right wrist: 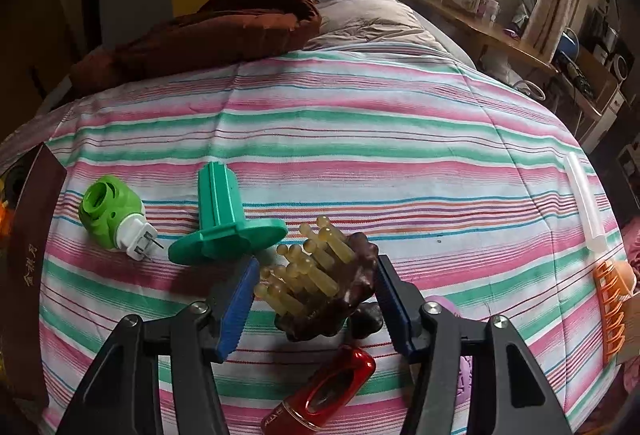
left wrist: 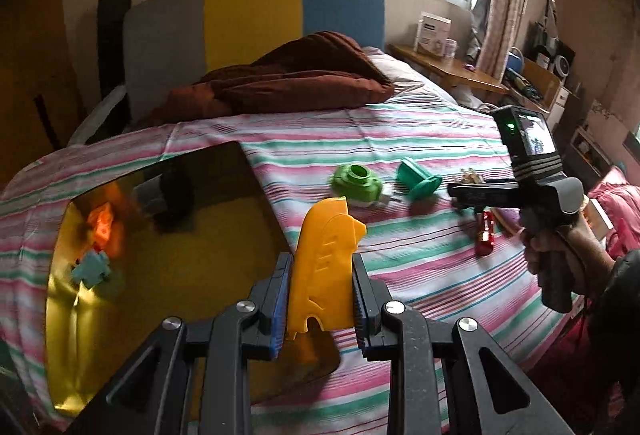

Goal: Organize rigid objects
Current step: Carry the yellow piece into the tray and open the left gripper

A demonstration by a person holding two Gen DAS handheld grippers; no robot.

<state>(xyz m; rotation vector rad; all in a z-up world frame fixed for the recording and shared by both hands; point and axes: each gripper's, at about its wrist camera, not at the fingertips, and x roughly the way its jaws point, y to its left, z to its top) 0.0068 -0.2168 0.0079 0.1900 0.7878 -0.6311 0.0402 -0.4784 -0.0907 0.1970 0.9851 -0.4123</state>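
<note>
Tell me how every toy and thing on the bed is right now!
Left tool: shut on the yellow plastic piece, lifted.
Right tool: open around the brown massager with yellowish prongs.
Light green plug-in device: lying on its side.
Teal plastic flanged spool: tipped over.
Shiny red gadget: lying flat.
Gold-lined box: open, with small toys inside.

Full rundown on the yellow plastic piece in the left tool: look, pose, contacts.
The yellow plastic piece is a flat, moulded part, hard plastic by the look of it, with a curved top edge, a pointed beak-like tab on its right side, faint embossed marks on its face and notches cut into its bottom edge. It stands roughly upright, clamped between the blue pads of the left tool, which is shut on it. It is held above the striped sheet, beside the gold-lined box, and touches nothing but the pads.
</note>
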